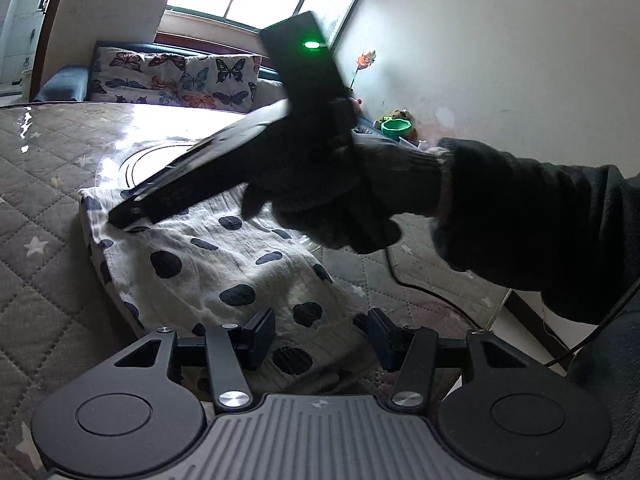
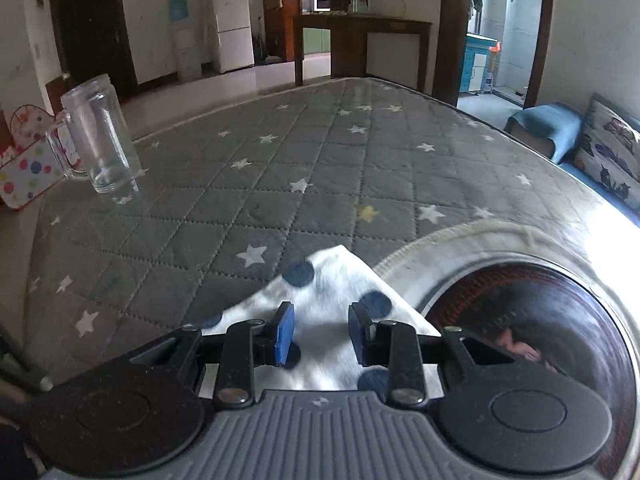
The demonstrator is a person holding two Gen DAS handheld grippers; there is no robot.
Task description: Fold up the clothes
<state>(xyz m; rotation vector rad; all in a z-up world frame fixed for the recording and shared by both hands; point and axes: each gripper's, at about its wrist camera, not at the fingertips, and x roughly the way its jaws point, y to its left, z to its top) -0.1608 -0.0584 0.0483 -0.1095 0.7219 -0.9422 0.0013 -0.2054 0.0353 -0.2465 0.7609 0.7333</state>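
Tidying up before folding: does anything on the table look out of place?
An empty glass mug stands on the quilted table cover, well apart from the dotted cloth: odd for folding. It is upright, nothing spilled.

The left gripper (image 1: 320, 340) is low with its jaws wide apart. The right gripper (image 2: 322, 334) also has its jaws apart. A gloved hand (image 1: 320, 196) holds it.

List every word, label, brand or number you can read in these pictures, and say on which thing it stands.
No text can be read in either view.
Blue poster on the far wall: too small and blurred.
Papers on the white fridge: too small.
Glass mug and dotted cloth: no print.
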